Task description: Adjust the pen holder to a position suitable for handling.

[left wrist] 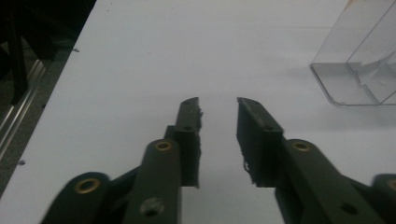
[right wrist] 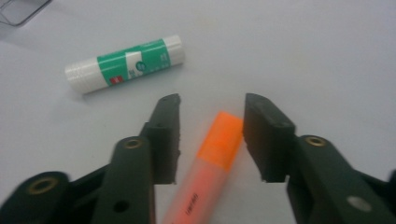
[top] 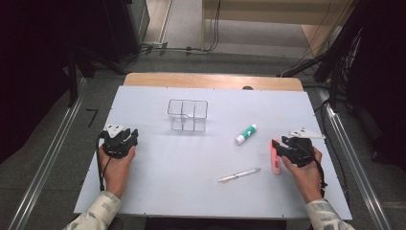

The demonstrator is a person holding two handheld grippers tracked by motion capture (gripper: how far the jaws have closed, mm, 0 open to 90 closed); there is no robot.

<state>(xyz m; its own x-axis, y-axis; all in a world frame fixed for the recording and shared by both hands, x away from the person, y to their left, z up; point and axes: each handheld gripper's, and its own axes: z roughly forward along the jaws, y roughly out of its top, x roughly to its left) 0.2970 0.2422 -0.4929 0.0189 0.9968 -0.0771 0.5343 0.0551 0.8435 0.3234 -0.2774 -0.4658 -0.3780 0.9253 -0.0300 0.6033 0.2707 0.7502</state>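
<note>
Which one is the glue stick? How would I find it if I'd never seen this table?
Start at the clear plastic box standing near the far middle of the white table. Look to its right and a bit nearer the person: a short, fat tube lies there on its side, the glue stick. It is white with a green band, unlike the orange highlighter and the thin white pen.

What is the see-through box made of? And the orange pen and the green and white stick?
The box looks like clear hard plastic: you see the table through its walls. The orange pen seems smooth, slightly see-through plastic. The stick looks like white plastic with a glossy green label.
</note>
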